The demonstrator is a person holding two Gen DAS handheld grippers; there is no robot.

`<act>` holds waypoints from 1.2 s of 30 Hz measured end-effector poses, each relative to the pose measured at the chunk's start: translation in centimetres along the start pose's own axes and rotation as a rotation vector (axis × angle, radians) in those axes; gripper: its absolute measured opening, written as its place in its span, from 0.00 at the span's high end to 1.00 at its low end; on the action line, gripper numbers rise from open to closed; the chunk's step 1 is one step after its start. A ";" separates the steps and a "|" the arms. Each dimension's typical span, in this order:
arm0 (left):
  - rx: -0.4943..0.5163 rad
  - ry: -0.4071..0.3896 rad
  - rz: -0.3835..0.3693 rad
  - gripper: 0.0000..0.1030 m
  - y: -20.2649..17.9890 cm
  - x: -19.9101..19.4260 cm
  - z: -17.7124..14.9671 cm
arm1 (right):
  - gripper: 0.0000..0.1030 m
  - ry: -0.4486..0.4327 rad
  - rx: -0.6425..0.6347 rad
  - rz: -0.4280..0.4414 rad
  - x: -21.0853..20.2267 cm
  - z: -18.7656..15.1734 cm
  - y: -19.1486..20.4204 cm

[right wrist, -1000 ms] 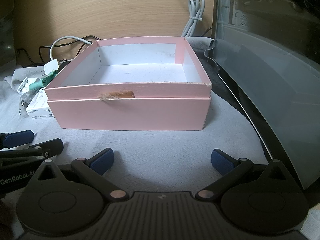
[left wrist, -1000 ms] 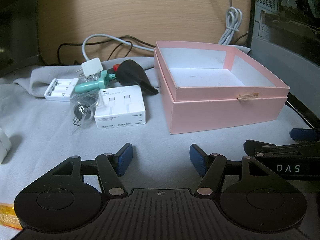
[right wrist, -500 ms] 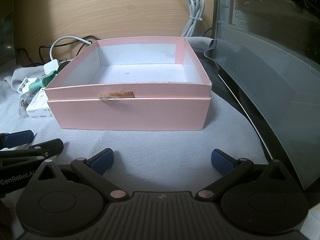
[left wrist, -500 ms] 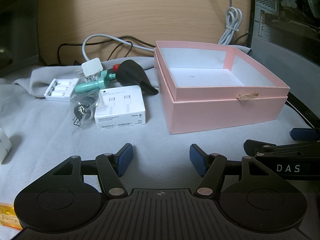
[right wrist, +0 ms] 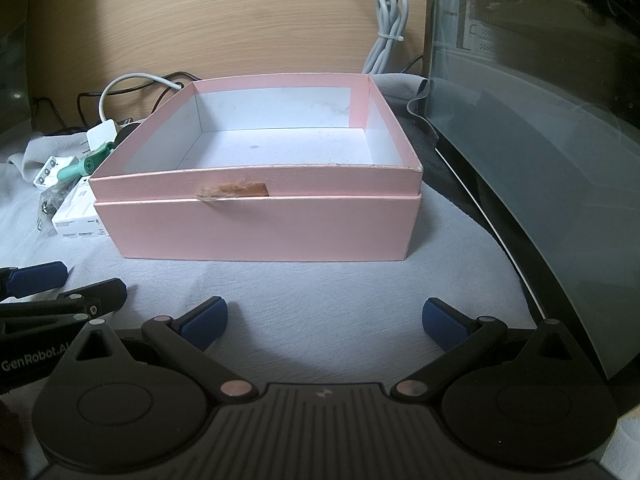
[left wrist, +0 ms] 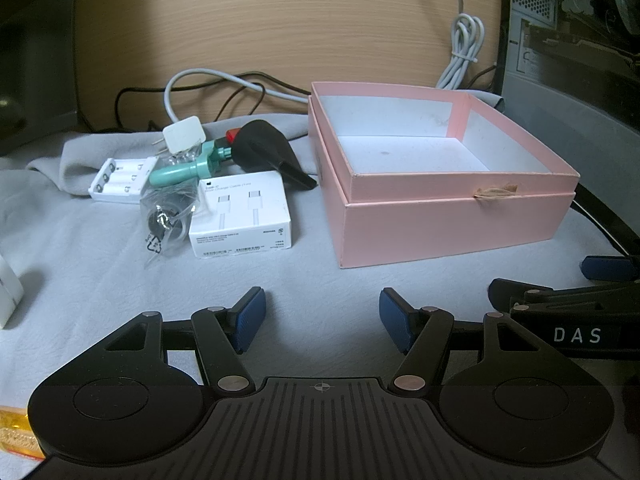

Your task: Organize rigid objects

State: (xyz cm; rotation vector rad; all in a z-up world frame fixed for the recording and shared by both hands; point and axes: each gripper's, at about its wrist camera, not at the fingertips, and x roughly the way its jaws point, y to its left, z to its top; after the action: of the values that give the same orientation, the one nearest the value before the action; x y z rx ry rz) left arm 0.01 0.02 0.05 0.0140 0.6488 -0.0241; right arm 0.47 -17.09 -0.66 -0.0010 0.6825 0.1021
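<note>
While nothing has yet gone into the pink box (left wrist: pixel 448 216), both tools hover low over the grey cloth (left wrist: pixel 312 272) with nothing between their pads. At the left of the left-wrist frame the loose items sit bunched together, probably gathered for sorting: a white battery holder (left wrist: pixel 120 180), a clear bag of small metal parts (left wrist: pixel 166 222) bearing a recycling mark, a teal tool (left wrist: pixel 188 170), a white plug adapter (left wrist: pixel 184 140), a white cable carton (left wrist: pixel 244 214) printed with two connectors and a barcode (its small text is too fine to read), and a black blower (left wrist: pixel 268 152). The left gripper (left wrist: pixel 322 318) sits at lower centre, jaws spread wide, facing the gap between pile and box. To the right stands the box, its tray seemingly nested in its lid, open and bare inside, likely the intended container. In the right-wrist frame the right gripper (right wrist: pixel 324 322) is likewise spread, squarely facing the box front. "DAS" shows on the right tool's side, "GenRobot.A" on the left one's
</note>
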 end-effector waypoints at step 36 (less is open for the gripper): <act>-0.069 -0.075 0.046 0.39 9.5 -6.8 2.9 | 0.05 0.017 -0.223 0.079 -1.9 1.0 2.8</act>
State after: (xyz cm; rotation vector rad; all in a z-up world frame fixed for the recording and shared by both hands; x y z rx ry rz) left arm -3.40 9.59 6.55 -0.0384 0.5735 0.0420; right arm -0.61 -14.45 1.44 -0.1894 0.6854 0.2536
